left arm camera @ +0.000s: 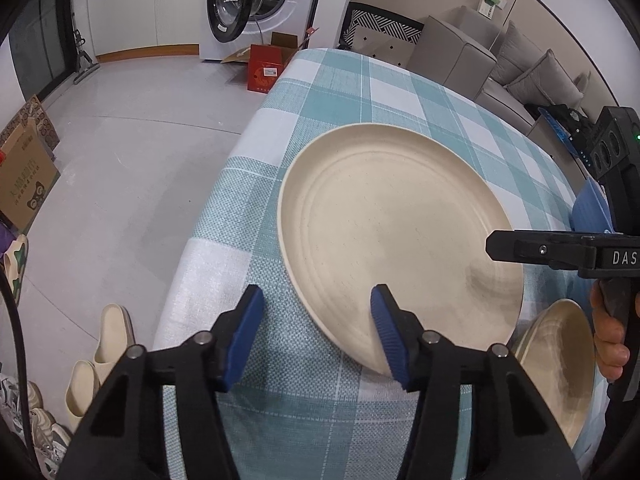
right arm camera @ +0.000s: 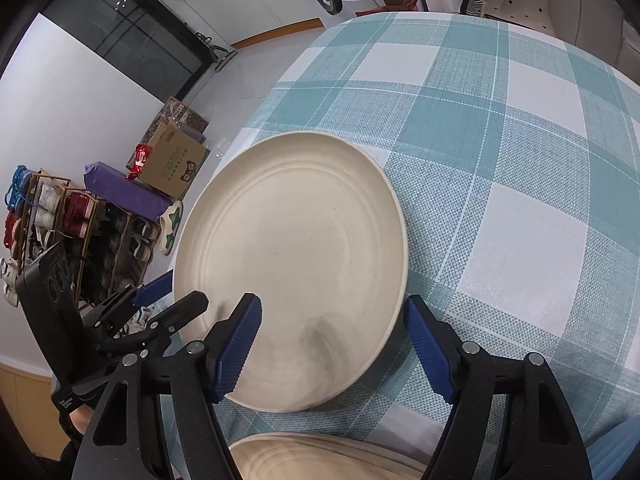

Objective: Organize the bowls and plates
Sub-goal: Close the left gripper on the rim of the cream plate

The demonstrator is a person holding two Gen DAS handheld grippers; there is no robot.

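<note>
Cream-coloured, the second plate (right arm camera: pixel 320 456) lies nearest, just short of the large plate (left arm camera: pixel 396 236) on the checked counter (right arm camera: pixel 520 160). Left gripper (left arm camera: pixel 320 332) and right gripper (right arm camera: pixel 334 344) each straddle the large plate's near rim, jaws spread, not pinching it. Beyond stands a washing machine (left arm camera: pixel 256 4).
</note>
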